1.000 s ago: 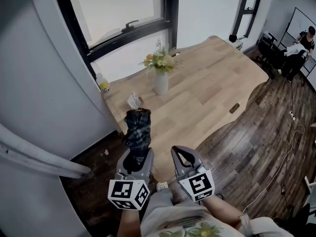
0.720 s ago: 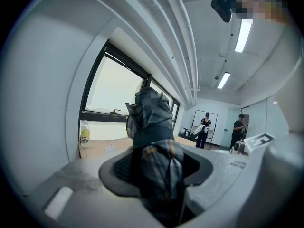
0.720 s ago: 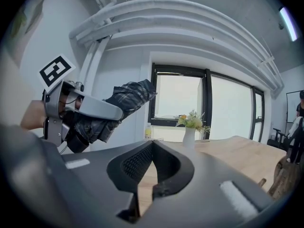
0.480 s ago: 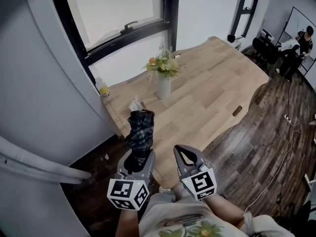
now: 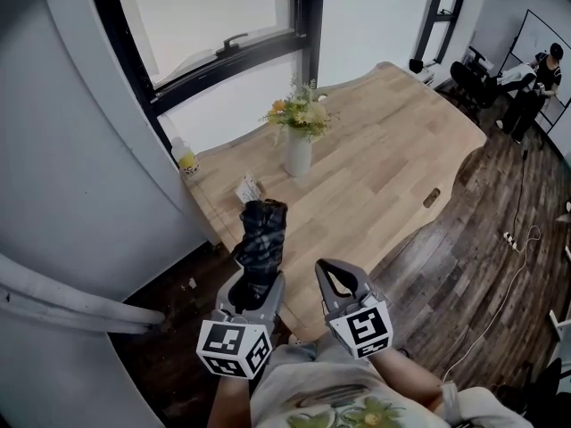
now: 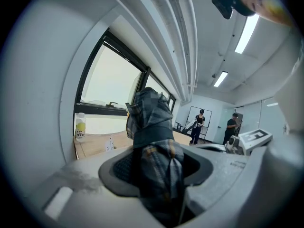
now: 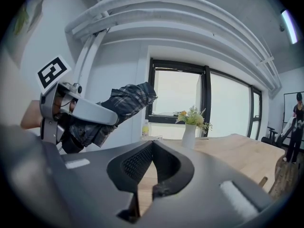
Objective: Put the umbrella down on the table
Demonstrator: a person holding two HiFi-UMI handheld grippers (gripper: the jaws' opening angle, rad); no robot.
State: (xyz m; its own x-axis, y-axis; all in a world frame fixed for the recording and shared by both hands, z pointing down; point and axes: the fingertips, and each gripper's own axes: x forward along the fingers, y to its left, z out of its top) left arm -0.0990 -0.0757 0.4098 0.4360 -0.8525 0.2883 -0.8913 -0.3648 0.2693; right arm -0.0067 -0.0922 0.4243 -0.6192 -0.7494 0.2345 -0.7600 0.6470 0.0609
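Observation:
A folded dark plaid umbrella [image 5: 261,239] stands nearly upright in my left gripper [image 5: 252,285], which is shut on its lower part. Its top reaches the near left corner of the wooden table [image 5: 384,150]. In the left gripper view the umbrella [image 6: 152,141] fills the gap between the jaws of the left gripper [image 6: 154,163]. My right gripper [image 5: 337,275] hangs beside it to the right, over the table's near edge, shut and holding nothing. The right gripper view shows its fingertips meeting [image 7: 151,146], with the umbrella [image 7: 126,101] and the left gripper [image 7: 76,110] at the left.
A white vase of flowers [image 5: 296,150] stands on the table near the window. A small bottle [image 5: 186,159] and a card [image 5: 247,188] sit at the table's left corner. A dark small item [image 5: 433,197] lies at its right edge. People [image 5: 526,78] stand far right.
Both grippers have drifted forward toward the table and a little down. The umbrella's top now overlaps the table's near left corner.

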